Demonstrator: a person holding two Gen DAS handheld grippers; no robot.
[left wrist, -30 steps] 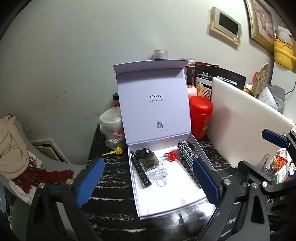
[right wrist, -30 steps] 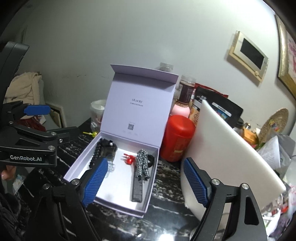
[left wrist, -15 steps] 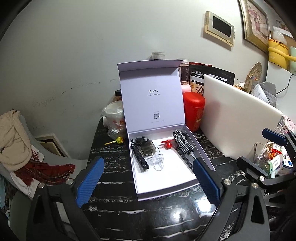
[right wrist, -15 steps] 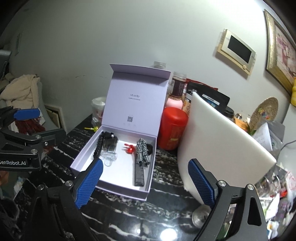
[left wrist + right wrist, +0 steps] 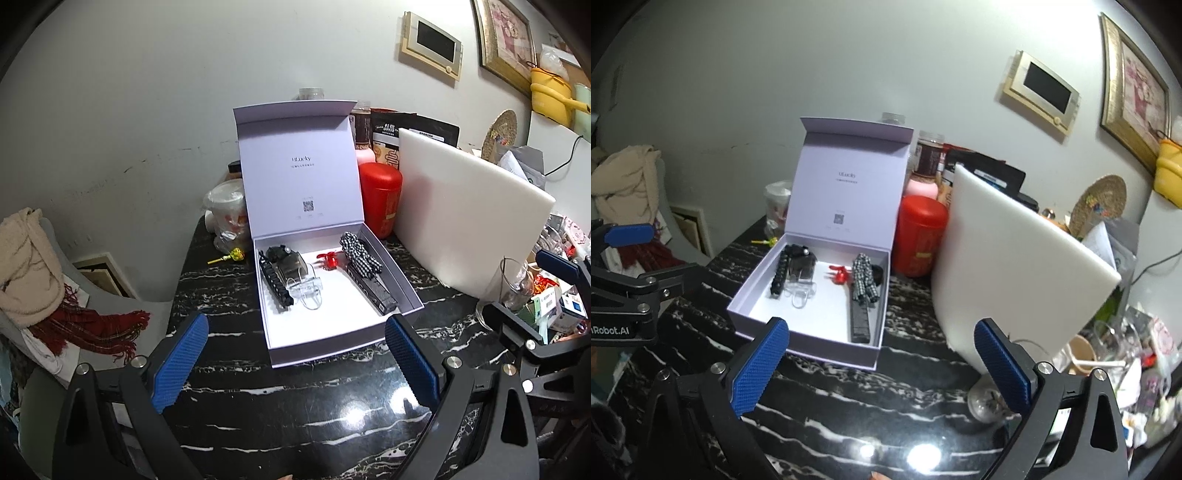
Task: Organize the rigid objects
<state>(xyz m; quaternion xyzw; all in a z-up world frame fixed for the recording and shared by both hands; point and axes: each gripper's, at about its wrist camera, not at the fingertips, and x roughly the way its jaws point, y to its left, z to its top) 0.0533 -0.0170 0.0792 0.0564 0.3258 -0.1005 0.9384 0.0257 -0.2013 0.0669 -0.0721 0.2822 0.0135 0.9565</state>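
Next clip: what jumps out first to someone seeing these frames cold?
The open lavender gift box mid-table, lid upright, holds hair clips: a red claw clip at the back. A red canister stands to its right beside a leaning white board. Both grippers hang open and empty.

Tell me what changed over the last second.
Both claws, left and right, pulled back from the open box, which now looks smaller and farther away. Both stayed open and empty; the clips in the box did not move.
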